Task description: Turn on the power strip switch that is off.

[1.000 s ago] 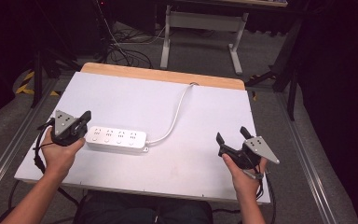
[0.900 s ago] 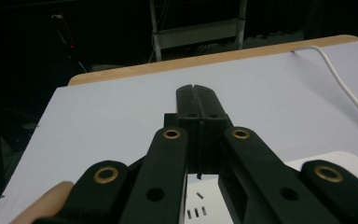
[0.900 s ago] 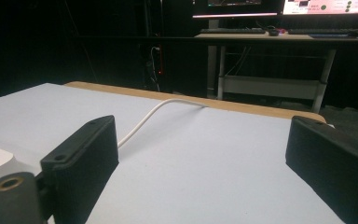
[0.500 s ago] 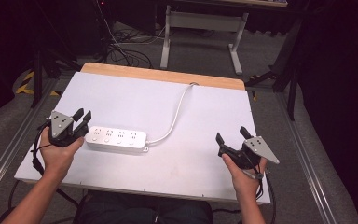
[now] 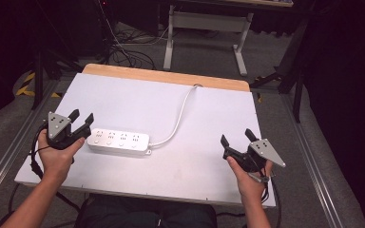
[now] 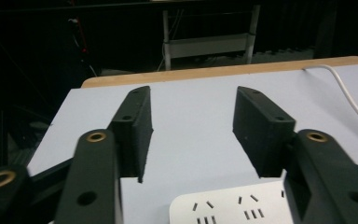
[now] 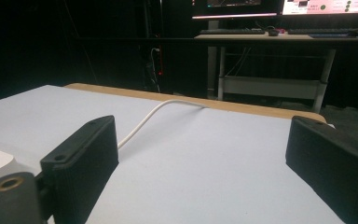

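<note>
White power strip [image 5: 118, 141] just beside the left hand-held gripper [image 5: 81, 122], untouched.

Left tongs [image 5: 81, 119] sat in my left hand [image 5: 57, 153], jaws spread wide, nothing between them. Right tongs [image 5: 237, 138] in my right hand [image 5: 248, 178], jaws likewise apart, empty. Forearms entered from below.

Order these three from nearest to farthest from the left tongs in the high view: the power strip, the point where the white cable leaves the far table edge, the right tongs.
1. Power strip, just right of the left tongs.
2. Cable exit, at the far edge.
3. Right tongs, across the table.
</note>
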Motion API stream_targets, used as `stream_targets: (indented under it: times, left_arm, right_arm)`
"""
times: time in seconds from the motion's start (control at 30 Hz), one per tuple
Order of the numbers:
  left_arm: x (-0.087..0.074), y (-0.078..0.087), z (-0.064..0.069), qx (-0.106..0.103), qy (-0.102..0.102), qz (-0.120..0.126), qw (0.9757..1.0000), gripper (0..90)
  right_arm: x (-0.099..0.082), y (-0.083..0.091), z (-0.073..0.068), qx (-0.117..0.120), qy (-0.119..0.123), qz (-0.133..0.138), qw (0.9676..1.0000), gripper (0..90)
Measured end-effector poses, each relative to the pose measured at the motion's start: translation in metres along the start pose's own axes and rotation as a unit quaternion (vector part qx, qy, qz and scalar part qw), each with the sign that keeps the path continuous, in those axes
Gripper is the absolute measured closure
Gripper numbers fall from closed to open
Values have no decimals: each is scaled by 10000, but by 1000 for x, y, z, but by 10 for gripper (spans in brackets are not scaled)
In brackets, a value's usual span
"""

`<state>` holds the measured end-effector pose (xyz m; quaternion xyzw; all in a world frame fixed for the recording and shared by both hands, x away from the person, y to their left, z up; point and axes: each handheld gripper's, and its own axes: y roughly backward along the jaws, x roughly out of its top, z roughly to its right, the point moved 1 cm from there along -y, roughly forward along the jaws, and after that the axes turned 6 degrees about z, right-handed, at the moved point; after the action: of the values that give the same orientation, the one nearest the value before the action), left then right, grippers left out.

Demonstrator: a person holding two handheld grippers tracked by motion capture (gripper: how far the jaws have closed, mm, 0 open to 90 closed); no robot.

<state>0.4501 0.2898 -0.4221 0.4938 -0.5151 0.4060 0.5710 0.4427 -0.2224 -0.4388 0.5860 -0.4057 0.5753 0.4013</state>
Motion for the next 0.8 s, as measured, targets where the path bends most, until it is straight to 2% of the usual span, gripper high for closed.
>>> stream_targets:
  times: [0.2,0.5,0.6,0.67,0.8]
  left_arm:
    - [1,1,0,86,73,90,9999,396]
    - [1,2,-3,-59,27,92,9999,273]
    - [1,2,-3,-1,23,60,10000,173]
    - [1,2,-2,49,23,72,10000,59]
    - [0,2,-2,16,9,35,10000,77]
  right_arm:
    - [0,0,-1,9,-10,-1,10000,98]
    - [0,0,-1,3,1,0,10000,98]
    - [0,0,-1,7,-1,-4,10000,98]
    - [0,0,-1,8,-2,-2,10000,98]
    - [0,0,0,6,-6,-2,10000,98]
